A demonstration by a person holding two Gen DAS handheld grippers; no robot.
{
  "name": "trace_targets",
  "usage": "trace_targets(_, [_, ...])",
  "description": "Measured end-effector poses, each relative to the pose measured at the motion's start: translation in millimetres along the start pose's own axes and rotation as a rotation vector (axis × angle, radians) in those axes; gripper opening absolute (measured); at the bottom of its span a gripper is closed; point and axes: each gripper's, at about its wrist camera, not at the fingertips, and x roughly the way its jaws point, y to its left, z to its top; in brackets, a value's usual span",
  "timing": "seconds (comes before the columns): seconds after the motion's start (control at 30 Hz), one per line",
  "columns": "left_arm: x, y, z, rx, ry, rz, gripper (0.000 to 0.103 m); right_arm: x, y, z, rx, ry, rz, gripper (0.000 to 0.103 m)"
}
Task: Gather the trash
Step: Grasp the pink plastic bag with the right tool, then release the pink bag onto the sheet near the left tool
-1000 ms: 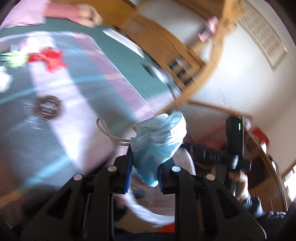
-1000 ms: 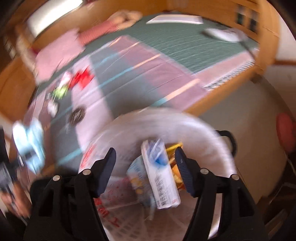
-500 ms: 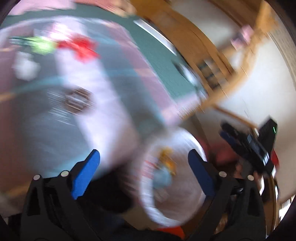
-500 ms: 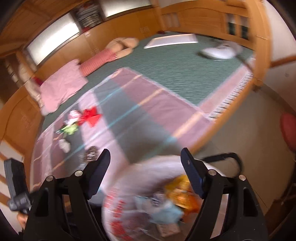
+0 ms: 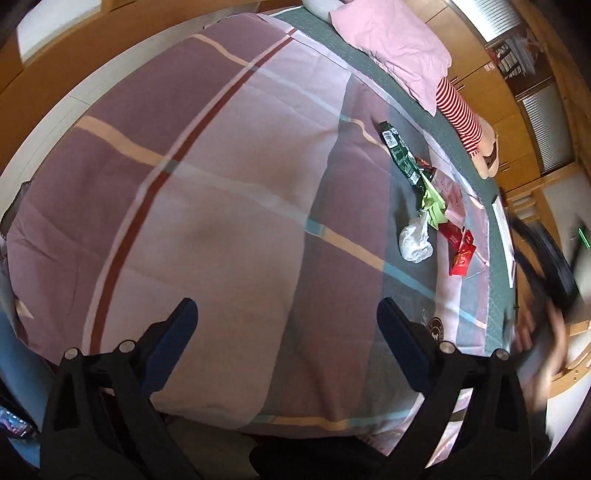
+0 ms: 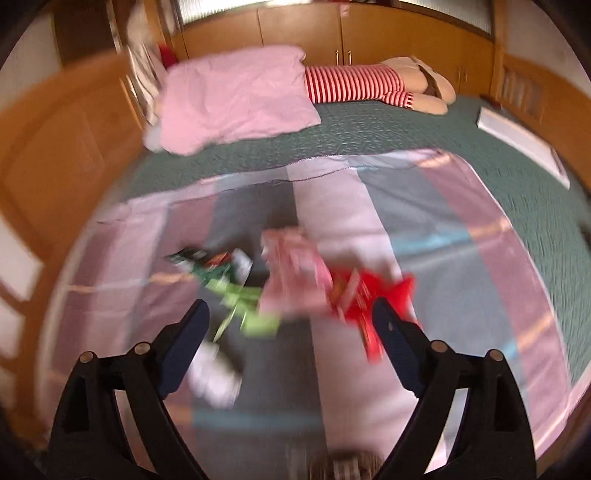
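Step in hand, as judged: reaching back to the bed for the next piece of litter. Plaid patchwork quilt in mauve, pink and grey (image 5: 229,206), spread over a green textured bedcover (image 6: 388,129); carries all remaining trash in one loose cluster near its far edge. Left claw (image 5: 286,317): wide, empty, poised over bare quilt, well apart from the cluster at its right. Right claw (image 6: 290,317): jaws opening, nothing pressed between them, aimed straight at the cluster; better placed for the next pick. Cluster, largest first: pale pink printed wrapper (image 6: 295,273); red crumpled foil packet (image 6: 365,295), close by the right finger; dark green barcoded snack wrapper (image 5: 400,153); white crumpled tissue ball (image 5: 415,242); lime green folded paper scrap (image 5: 434,206). Advised: single out one edge piece, the red packet or the tissue, and close low on it so the quilt stays unpinched; overlapping pink, green and red pieces likely to drag together. Round dark printed disc (image 5: 437,330), beside the left claw's right finger; nature unclear. Surroundings: pink pillow (image 6: 236,98), red-and-white striped plush toy (image 6: 354,83), wooden cabinets (image 6: 332,33); none obstructing. Right-wrist view blurred; fine detail uncertain.
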Motion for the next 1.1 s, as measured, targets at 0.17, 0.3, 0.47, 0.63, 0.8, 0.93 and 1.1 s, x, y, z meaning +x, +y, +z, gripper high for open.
trace_targets(0.17, [1.4, 14.7, -4.4, -0.017, 0.054, -0.040, 0.097, 104.9, 25.3, 23.4, -0.068, 0.120, -0.213, 0.088])
trace_targets(0.3, [-6.1, 14.4, -3.4, -0.026, 0.057, -0.084, 0.097, 142.5, 27.8, 9.1, -0.085, 0.196, -0.227, 0.055])
trace_targets(0.47, [-14.5, 16.0, 1.5, -0.061, 0.006, -0.071, 0.097, 127.2, 45.1, -24.8, -0.013, 0.257, -0.003, 0.038])
trace_targets(0.63, [-14.7, 29.2, 5.0, -0.119, -0.007, -0.044, 0.097, 89.3, 83.0, -89.1, 0.061, 0.417, 0.305, 0.038])
trace_targets(0.8, [-22.7, 48.5, 9.6, -0.188, -0.036, -0.031, 0.097, 45.4, 133.9, -137.1, -0.026, 0.448, 0.467, 0.045])
trace_targets(0.93, [-28.1, 62.7, 13.8, -0.243, -0.070, -0.012, 0.097, 30.7, 155.1, -155.1, -0.152, 0.417, 0.431, 0.064])
trace_targets(1.1, [-28.9, 73.2, 13.2, -0.290, -0.063, -0.031, 0.097, 4.4, 102.7, -124.9, -0.051, 0.175, 0.319, 0.076])
